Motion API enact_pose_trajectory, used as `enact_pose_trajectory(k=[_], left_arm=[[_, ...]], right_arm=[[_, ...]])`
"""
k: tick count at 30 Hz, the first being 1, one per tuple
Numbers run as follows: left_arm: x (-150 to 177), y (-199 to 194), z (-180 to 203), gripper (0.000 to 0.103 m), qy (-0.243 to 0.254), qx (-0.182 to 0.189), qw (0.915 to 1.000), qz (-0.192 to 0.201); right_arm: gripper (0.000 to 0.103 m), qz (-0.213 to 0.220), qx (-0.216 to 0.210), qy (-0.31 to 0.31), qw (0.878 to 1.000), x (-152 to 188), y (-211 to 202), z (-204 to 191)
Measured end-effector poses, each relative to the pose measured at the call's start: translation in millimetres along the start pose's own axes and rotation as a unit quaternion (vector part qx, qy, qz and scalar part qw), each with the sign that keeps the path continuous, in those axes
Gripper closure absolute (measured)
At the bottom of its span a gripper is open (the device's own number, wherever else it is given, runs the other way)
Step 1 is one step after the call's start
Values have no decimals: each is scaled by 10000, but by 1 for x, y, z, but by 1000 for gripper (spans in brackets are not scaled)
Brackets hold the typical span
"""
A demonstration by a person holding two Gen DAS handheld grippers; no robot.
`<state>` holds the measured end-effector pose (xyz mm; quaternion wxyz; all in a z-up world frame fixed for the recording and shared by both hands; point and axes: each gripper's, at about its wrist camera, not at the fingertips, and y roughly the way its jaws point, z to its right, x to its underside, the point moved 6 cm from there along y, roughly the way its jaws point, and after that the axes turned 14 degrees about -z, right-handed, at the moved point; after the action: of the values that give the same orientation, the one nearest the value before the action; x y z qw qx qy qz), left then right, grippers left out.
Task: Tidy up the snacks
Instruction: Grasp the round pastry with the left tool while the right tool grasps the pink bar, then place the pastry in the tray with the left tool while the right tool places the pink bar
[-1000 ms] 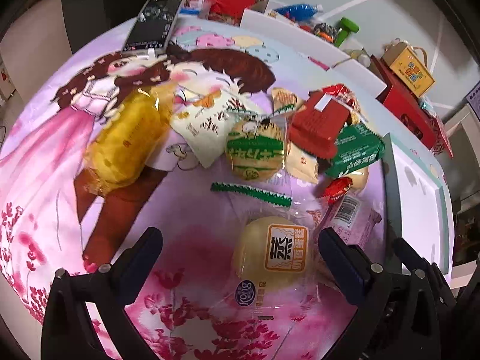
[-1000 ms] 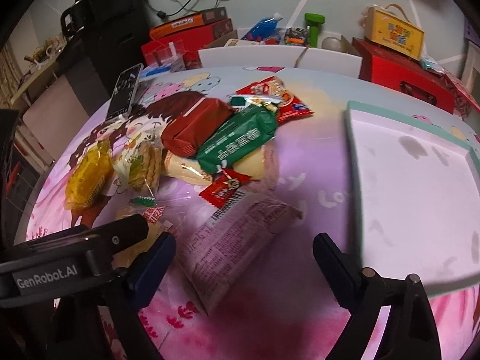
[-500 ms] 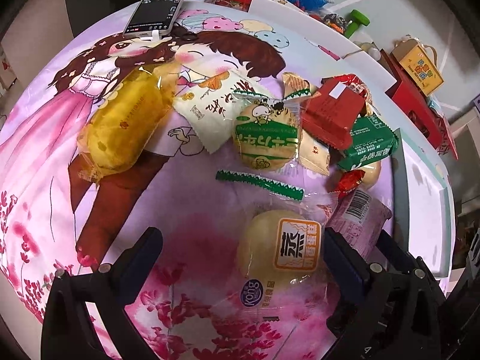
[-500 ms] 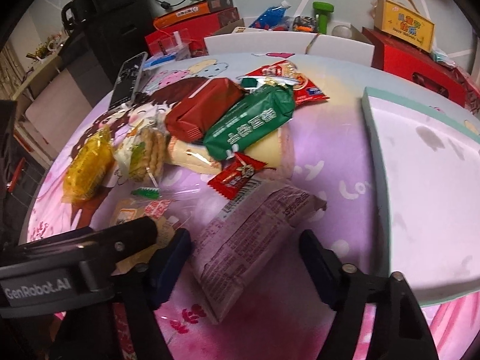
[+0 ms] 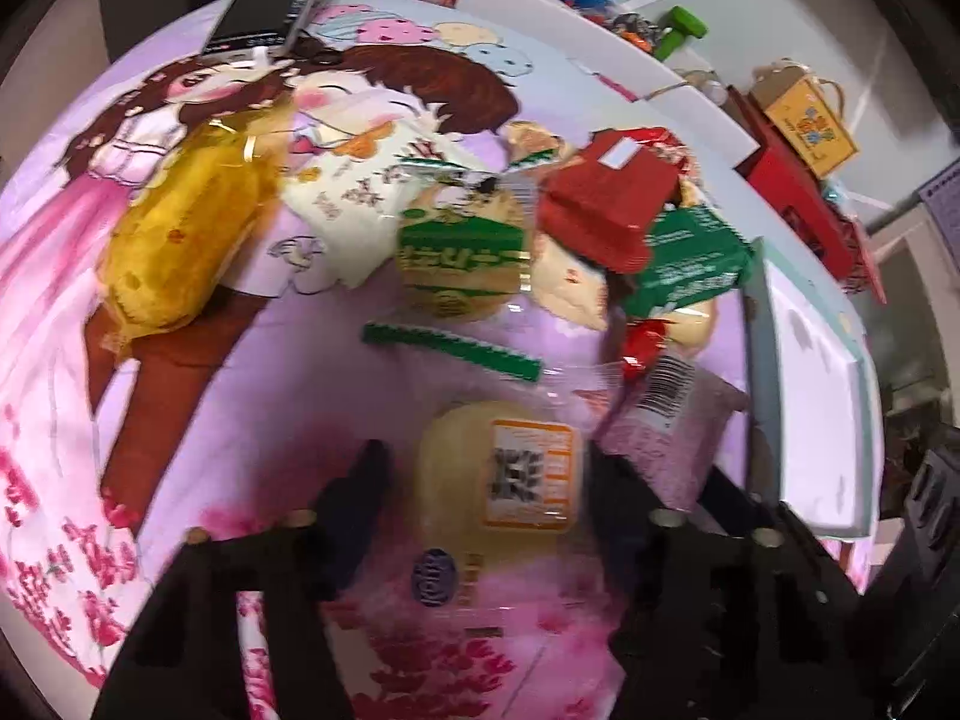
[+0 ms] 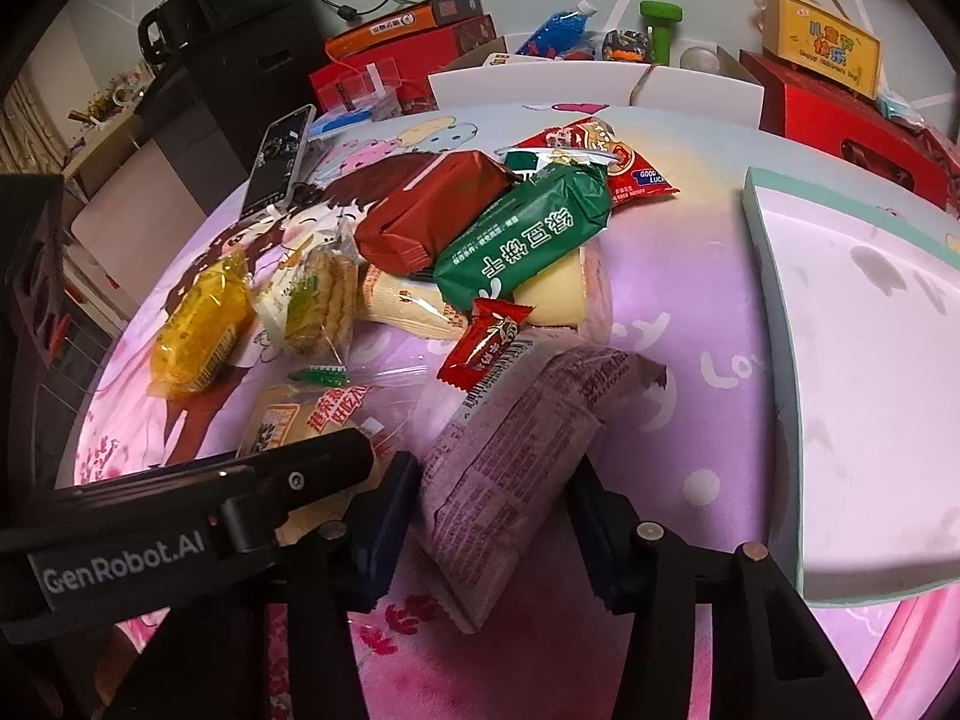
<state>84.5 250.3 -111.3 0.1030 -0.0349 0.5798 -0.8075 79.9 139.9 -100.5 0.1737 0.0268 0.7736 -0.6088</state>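
Snacks lie heaped on a round table [image 6: 708,276] covered with a cartoon-print cloth, and two of them now sit between gripper fingers. The pale purple packet [image 6: 510,468], lying beside the pile's near edge, is bracketed by the right gripper [image 6: 492,516], whose fingers [image 6: 384,516] have narrowed from a wide spread a second ago to press against both long sides of the wrapper. The left gripper [image 5: 483,498] has likewise drawn in: its fingers [image 5: 354,498] flank the pale bun with the orange label [image 5: 498,474], the right one touching the wrapper, the left one just beside it, so a firm pinch cannot be confirmed in this blurred view. Behind them the red packet [image 6: 432,216] and the green packet [image 6: 522,240] lie stacked as before, the small red candy [image 6: 483,339] touches the purple packet's far end, and the yellow cake [image 6: 198,324] rests apart at left. The white tray [image 6: 870,372] sits to the right, holding no snack.
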Motion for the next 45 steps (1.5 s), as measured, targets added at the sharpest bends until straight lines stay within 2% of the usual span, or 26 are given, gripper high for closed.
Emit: enact_pose_trajectory(k=[13,19,28,36,45], left_arm=[[7,-19,-1,50,86,-24,9997,212],[8,-30,5,50,177,2,9991,389],[9,-46,13,50,305,11,9976,620],[-3,-51,37,50,534,-15,9964,663],[-23,-51,87,50,1004,-208,9920,737]], right_arm=[[59,235,-180,150,9994,1,-21,4],[59,516,-158,159,9984,1,-43,6],[59,682,-142,306,9971,-3,-59,20],[59,783,-91,798,9937,-13,-72,63],[59,1095,153,1304,9853,-24,-97,121]])
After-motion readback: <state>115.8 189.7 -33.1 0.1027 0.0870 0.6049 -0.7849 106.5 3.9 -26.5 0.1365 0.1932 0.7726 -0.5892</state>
